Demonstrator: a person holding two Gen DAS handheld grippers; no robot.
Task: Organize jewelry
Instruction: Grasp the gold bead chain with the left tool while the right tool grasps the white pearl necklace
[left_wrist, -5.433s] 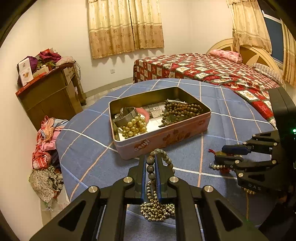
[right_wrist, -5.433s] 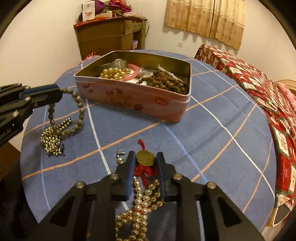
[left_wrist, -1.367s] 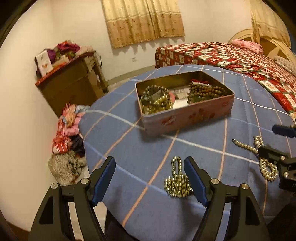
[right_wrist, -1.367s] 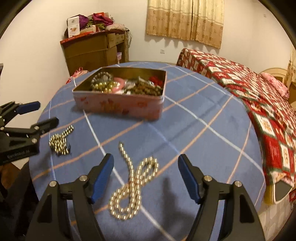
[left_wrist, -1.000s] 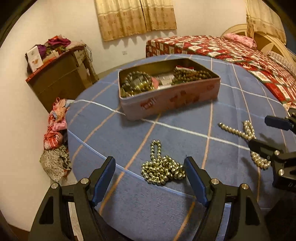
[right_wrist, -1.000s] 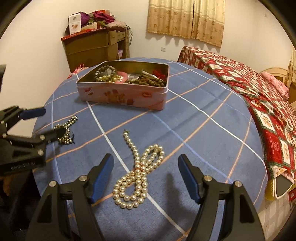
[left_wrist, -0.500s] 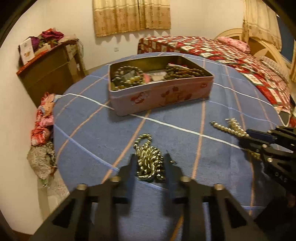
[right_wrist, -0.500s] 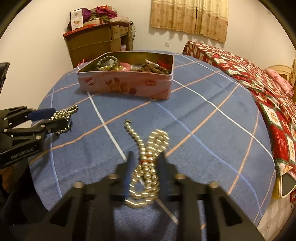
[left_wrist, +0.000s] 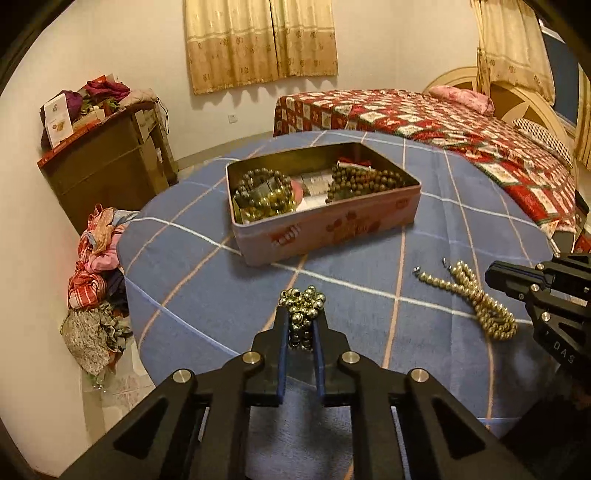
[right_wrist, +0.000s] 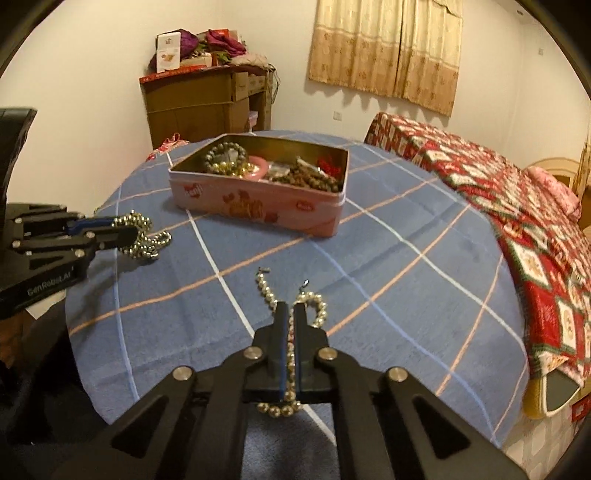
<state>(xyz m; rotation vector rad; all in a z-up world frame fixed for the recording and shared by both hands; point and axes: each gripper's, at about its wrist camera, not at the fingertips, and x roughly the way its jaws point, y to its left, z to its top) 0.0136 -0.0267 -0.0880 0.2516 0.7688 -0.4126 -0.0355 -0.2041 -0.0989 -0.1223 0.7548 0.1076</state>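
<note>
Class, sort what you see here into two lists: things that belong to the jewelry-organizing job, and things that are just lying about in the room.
Job:
- gold bead chain, left gripper closing on it
- pearl necklace, in right gripper
- tin holding other jewelry

Lying about:
- clothes pile on floor
- cabinet
- bed
- curtains

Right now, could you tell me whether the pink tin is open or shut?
Open: the pink tin has no lid on, and bead bracelets show inside it.

Both cams ride the grippers, tilted down over the blue table (left_wrist: 461, 221), pretty close; left one faces the bed (left_wrist: 424, 114); both catch the pink tin (right_wrist: 258, 205).
</note>
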